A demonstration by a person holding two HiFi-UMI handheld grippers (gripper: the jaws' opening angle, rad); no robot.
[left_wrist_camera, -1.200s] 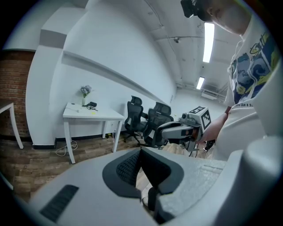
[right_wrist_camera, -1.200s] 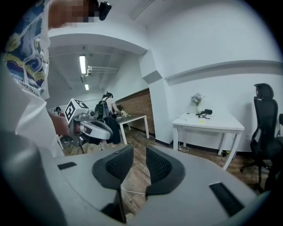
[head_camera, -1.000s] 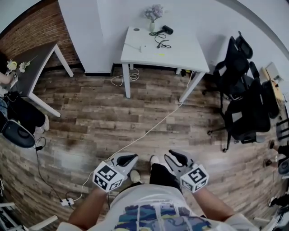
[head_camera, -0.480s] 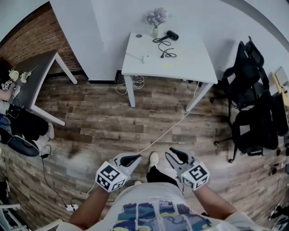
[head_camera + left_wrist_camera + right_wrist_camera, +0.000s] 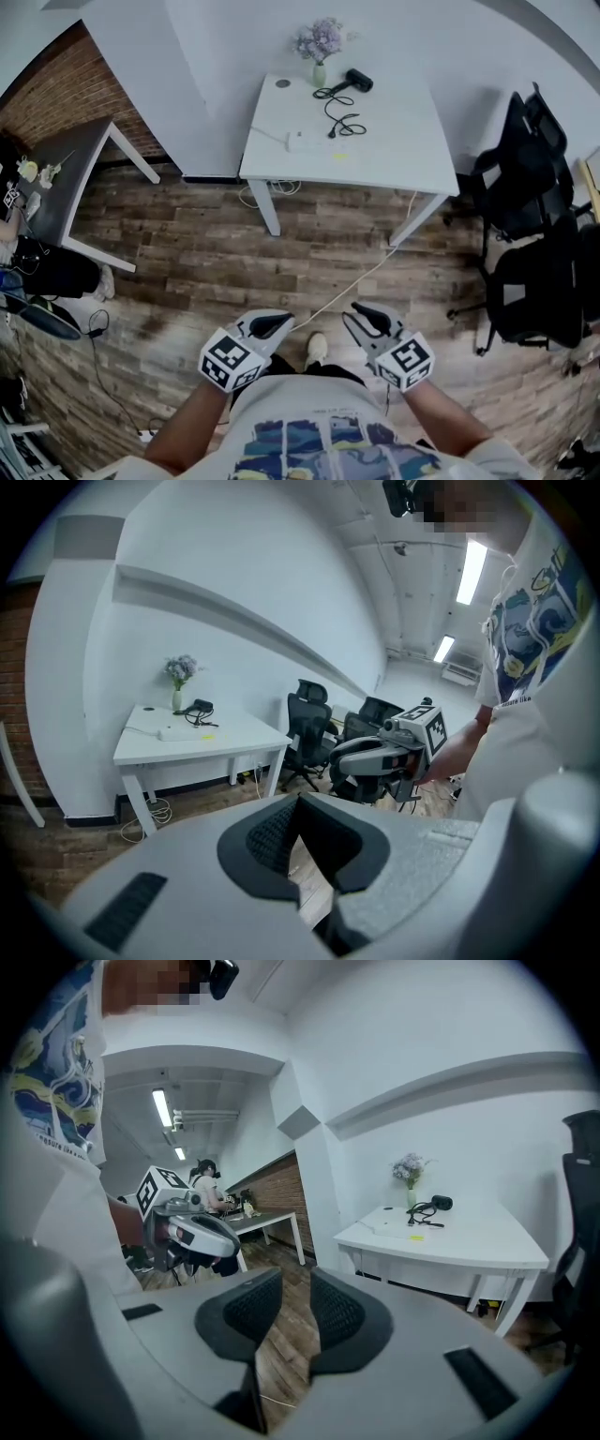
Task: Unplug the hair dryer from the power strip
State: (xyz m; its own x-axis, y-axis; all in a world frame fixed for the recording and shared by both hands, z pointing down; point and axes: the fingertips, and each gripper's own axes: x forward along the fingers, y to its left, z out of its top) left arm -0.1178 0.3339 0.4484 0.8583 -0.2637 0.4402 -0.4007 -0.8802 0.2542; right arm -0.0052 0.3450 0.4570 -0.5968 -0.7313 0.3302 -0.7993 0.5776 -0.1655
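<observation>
I have both grippers held low, in front of the person's patterned shirt and above the wood floor (image 5: 206, 253). The left gripper (image 5: 272, 324) is clenched: in its own view the two dark pads meet at the tips and nothing is caught between them. The right gripper (image 5: 364, 319) is released, its ribbed pads standing apart with only floorboards showing through the gap.

The white table (image 5: 394, 141) stands well ahead of both grippers, across the floor and against the pale wall. The hair dryer (image 5: 356, 81) lies at the table's far edge, ahead of the right gripper and well apart from it. A small vase of flowers (image 5: 320, 42) stands just beside it on the left gripper's side. The dryer's black cord (image 5: 343, 119) loops back toward me to the end of the white power strip (image 5: 307, 142), which lies ahead of the left gripper. The plug is too small for me to tell whether it is seated.

A white cable (image 5: 349, 284) runs over the floor from the table's right leg to pass between the two grippers. Black office chairs (image 5: 534, 216) stand off to the right gripper's side, and a dark table (image 5: 66, 173) by a brick wall lies off to the left.
</observation>
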